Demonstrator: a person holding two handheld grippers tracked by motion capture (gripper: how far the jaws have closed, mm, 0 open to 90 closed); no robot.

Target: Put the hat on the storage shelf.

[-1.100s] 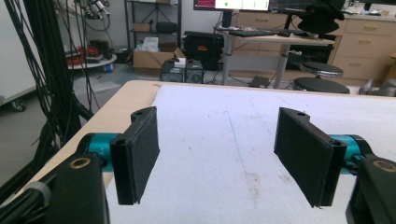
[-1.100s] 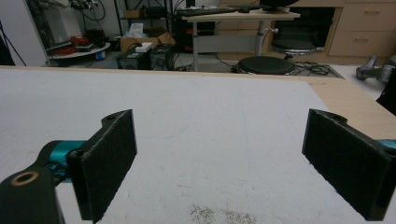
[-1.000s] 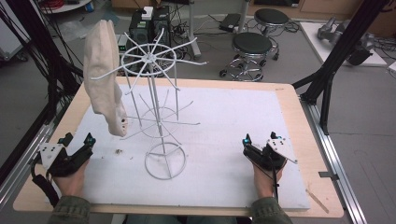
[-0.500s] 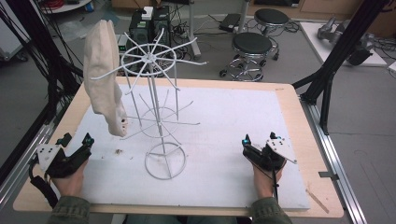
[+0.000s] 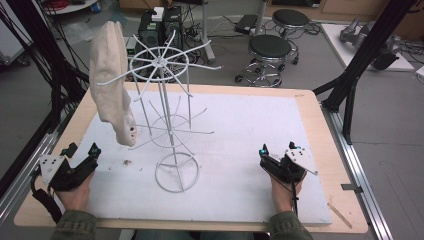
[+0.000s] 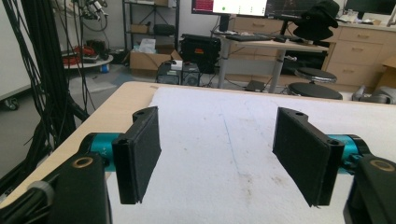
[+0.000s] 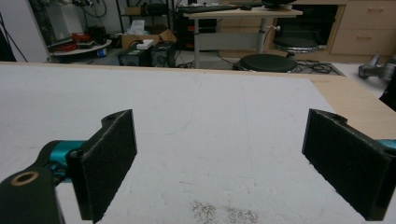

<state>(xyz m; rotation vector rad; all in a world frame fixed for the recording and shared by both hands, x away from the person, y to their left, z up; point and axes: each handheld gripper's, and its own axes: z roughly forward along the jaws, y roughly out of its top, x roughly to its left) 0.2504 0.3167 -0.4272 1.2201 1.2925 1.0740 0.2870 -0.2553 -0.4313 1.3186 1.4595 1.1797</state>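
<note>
A white wire rack [image 5: 167,125] with spoke arms stands on the white mat [image 5: 240,130], left of centre. A cream cloth piece [image 5: 111,75] hangs from one of its upper left arms. My left gripper [image 5: 82,150] rests near the mat's front left edge, in front of the hanging cloth. It is open with nothing between its pads [image 6: 140,149]. My right gripper [image 5: 279,150] rests at the front right of the mat, well clear of the rack. Its pads [image 7: 109,158] are also wide apart over bare mat.
The mat covers a wooden table [image 5: 325,145] with a black frame post [image 5: 360,60] at its right. Small brown stains [image 5: 127,161] mark the mat near the rack's ring base [image 5: 176,172]. Stools [image 5: 270,50] and equipment stand on the floor beyond.
</note>
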